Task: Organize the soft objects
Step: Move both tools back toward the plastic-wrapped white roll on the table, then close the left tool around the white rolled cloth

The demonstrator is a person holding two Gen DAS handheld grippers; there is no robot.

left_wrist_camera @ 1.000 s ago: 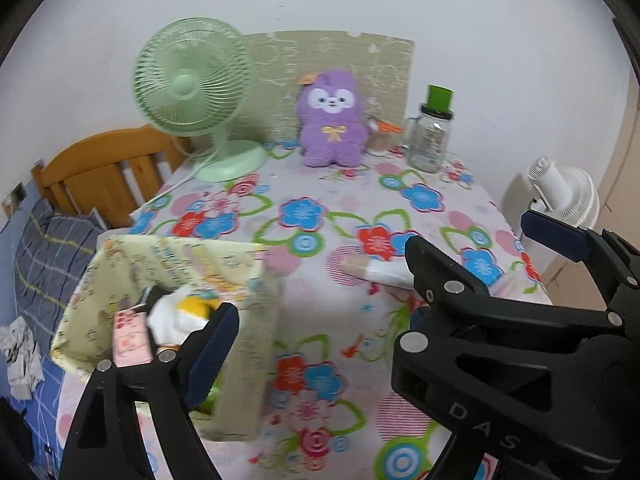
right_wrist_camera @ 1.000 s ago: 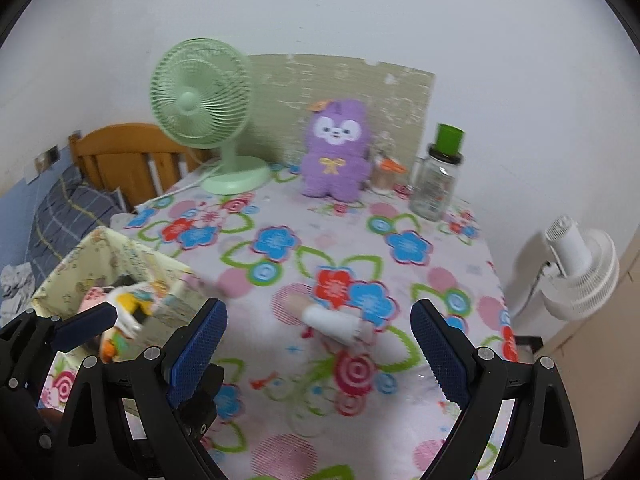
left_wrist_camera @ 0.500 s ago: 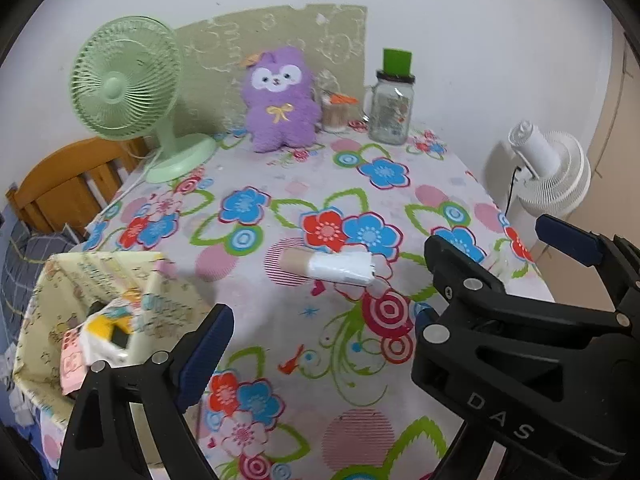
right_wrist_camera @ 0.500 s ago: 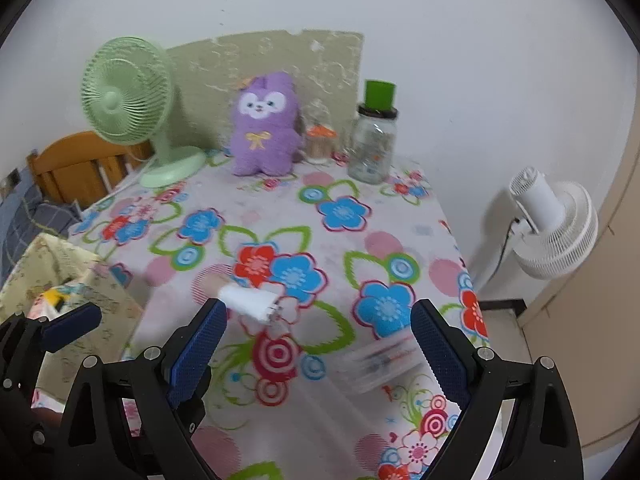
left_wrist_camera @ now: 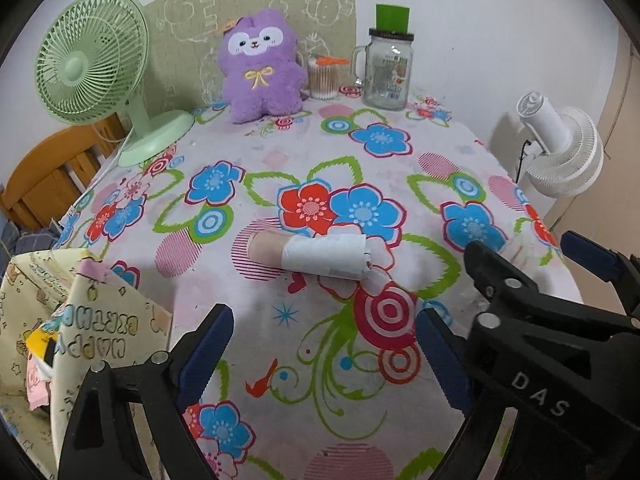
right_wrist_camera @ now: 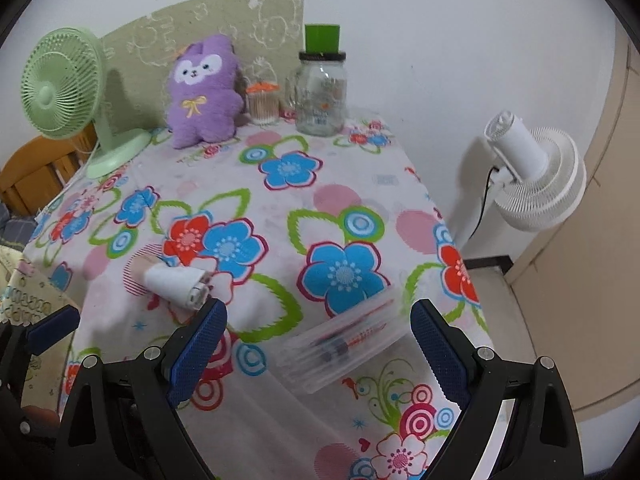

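Note:
A purple plush toy (left_wrist_camera: 260, 68) (right_wrist_camera: 202, 92) sits upright at the back of the flowered table. A rolled beige-and-white soft roll (left_wrist_camera: 316, 254) (right_wrist_camera: 176, 280) lies mid-table. A yellow fabric bin (left_wrist_camera: 60, 344) with soft items inside stands at the left edge. My left gripper (left_wrist_camera: 324, 352) is open and empty, just short of the roll. My right gripper (right_wrist_camera: 318, 344) is open and empty above a clear plastic case (right_wrist_camera: 340, 346). The right gripper also shows in the left wrist view (left_wrist_camera: 532, 264).
A green desk fan (left_wrist_camera: 92, 64) stands back left. A glass jar with a green lid (left_wrist_camera: 388, 68) and a cotton swab tub (left_wrist_camera: 322, 78) stand at the back. A white fan (right_wrist_camera: 532, 176) stands off the table's right side. A wooden bed frame (left_wrist_camera: 44, 176) is on the left.
Both grippers have swung right, away from the fabric bin and toward the table's middle and right. The roll and the clear case now lie closer in front. Both grippers stay open.

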